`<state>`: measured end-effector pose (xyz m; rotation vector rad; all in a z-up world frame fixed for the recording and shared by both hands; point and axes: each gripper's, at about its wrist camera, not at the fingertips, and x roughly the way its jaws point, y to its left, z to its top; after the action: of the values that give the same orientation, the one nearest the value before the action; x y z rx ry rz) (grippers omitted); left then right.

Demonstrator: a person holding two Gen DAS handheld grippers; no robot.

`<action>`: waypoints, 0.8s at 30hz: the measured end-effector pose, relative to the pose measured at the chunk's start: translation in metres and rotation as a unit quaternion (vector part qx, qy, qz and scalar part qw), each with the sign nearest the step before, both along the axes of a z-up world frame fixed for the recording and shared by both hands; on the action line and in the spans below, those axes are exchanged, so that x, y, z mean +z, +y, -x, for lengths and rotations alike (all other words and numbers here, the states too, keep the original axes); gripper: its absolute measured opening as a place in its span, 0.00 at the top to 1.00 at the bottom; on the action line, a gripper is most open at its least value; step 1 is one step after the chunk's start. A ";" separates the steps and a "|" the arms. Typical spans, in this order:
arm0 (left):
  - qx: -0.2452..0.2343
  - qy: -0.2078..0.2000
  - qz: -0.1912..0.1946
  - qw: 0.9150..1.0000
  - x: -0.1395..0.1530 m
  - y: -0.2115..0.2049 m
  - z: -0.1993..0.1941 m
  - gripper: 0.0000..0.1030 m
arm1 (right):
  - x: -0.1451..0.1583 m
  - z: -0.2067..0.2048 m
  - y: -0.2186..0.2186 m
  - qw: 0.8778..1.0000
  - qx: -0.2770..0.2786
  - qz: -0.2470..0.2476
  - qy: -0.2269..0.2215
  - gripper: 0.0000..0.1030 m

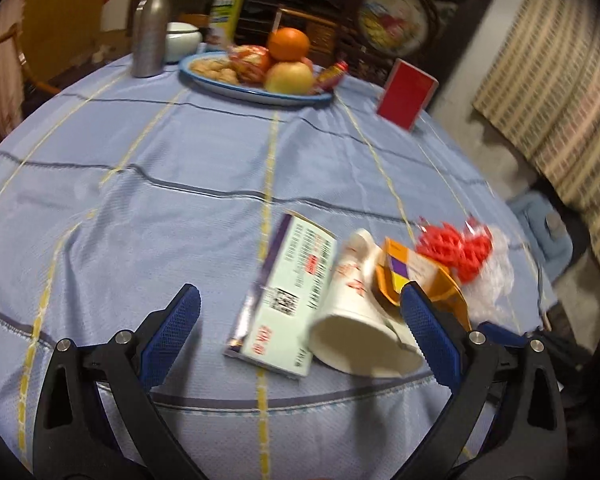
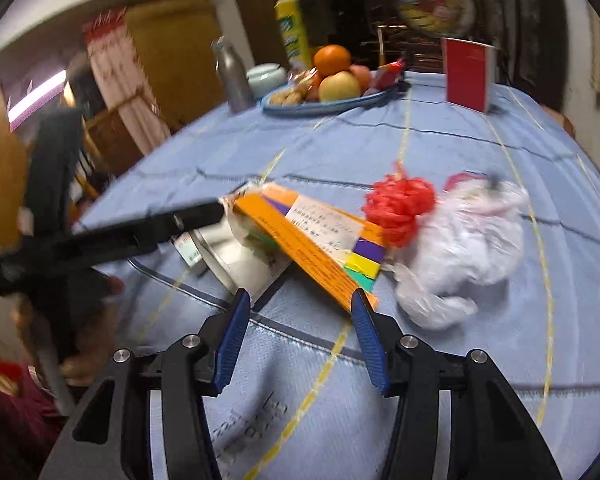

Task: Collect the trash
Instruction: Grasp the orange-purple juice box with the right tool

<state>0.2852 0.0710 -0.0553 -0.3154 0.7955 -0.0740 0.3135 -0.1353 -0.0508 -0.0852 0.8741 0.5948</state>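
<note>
Left gripper [image 1: 300, 300]: my jaws stand wide apart above the tablecloth, nothing pressed between the blue pads; the right pad sits in front of the orange box.
Tablecloth [image 1: 160, 184]: light blue with yellow and dark stripes, covering the table under everything.
Pale box [image 1: 284, 296]: flat on the cloth between my left jaws, printed side up, touching the cup on its right.
Paper cup [image 1: 360, 320]: white, tipped on its side, mouth toward me, lying against the pale box and the orange box.
Orange box [image 2: 312, 244]: long, with purple, yellow and green patches, lying across the cup; its near end reaches between my right jaws.
Right gripper [image 2: 300, 300]: my jaws are half open; the right pad meets the orange box's corner, though I cannot tell whether it presses.
Red netting [image 2: 400, 204]: crumpled, just beyond the orange box.
Plastic bag [image 2: 468, 248]: white, crumpled, beside the netting.
Fruit plate [image 1: 220, 84]: at the far side, well apart from the trash.
</note>
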 end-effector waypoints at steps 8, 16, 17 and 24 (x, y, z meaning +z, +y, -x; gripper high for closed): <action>-0.015 -0.009 -0.009 1.000 0.003 -0.004 0.002 0.07 | 0.008 0.000 -0.016 0.999 -0.037 -0.010 -0.002 0.86; -0.024 -0.012 -0.019 0.999 0.003 -0.010 0.003 0.07 | 0.011 0.033 -0.103 0.973 -0.072 -0.188 0.114 0.92; -0.027 -0.013 -0.021 0.999 0.003 -0.012 0.003 0.07 | 0.007 0.035 -0.115 0.970 -0.089 -0.193 0.121 0.92; -0.040 -0.022 -0.055 0.997 0.005 -0.025 0.007 0.07 | -0.005 0.046 -0.160 0.958 -0.210 -0.163 0.108 0.42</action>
<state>0.2780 0.0459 -0.0505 -0.1785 0.7654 -0.1110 0.2675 -0.2956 -0.0561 0.4641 0.9597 0.3435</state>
